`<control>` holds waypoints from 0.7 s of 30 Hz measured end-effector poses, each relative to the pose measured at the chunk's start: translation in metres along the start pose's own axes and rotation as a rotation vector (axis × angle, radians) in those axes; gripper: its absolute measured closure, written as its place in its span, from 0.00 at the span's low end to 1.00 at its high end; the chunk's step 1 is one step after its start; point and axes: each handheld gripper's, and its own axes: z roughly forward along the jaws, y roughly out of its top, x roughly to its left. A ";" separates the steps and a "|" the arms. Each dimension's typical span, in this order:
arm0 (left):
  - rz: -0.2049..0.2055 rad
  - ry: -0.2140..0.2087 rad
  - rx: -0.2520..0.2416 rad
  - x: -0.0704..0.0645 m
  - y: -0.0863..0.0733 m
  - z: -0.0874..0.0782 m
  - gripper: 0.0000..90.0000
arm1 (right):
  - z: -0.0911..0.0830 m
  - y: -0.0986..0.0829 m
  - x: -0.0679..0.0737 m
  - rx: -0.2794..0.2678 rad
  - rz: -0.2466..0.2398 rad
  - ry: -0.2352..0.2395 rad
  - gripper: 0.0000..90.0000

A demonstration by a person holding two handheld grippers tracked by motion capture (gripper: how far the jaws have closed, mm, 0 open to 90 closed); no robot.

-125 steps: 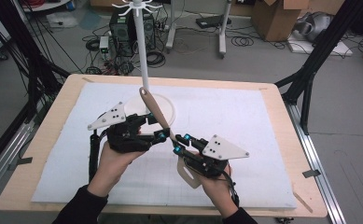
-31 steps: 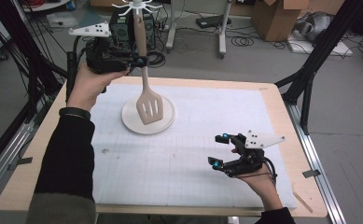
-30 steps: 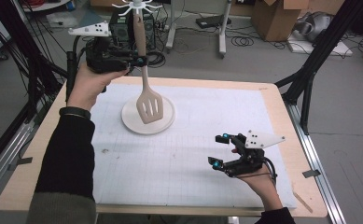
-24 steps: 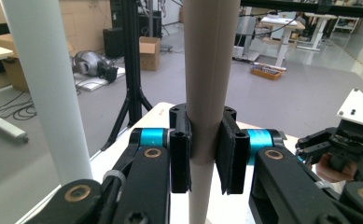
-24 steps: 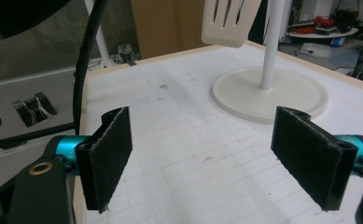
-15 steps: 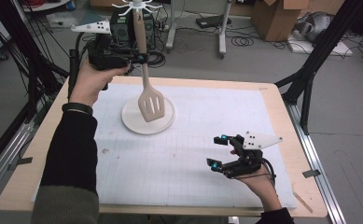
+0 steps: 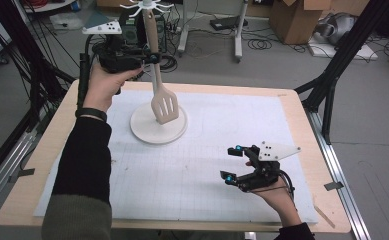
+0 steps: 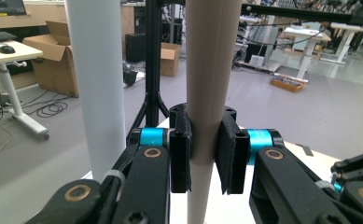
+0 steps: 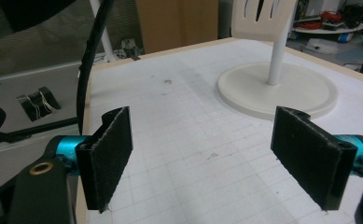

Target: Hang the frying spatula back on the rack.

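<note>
Spatula [image 7: 158, 75], probably light stiff plastic, I keep pinched mid-handle in my left gripper [image 7: 151, 54], right gripper [image 7: 233, 162] spread idle.

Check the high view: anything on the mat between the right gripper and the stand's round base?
Nothing. In the high view the white gridded mat is bare between the right gripper and the stand base; the right gripper view shows the same bare grid.

In the left gripper view, the spatula handle [image 8: 212, 84] runs past the top and bottom edges; its blade is out of frame. The stand pole [image 8: 97, 79] is likewise cropped. In the right gripper view, the spatula blade [image 9: 262, 16] is cut off at the top edge.
</note>
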 end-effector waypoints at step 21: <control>-0.033 0.096 -0.038 -0.003 -0.008 -0.010 0.55 | -0.001 -0.001 0.002 0.000 -0.002 -0.009 0.23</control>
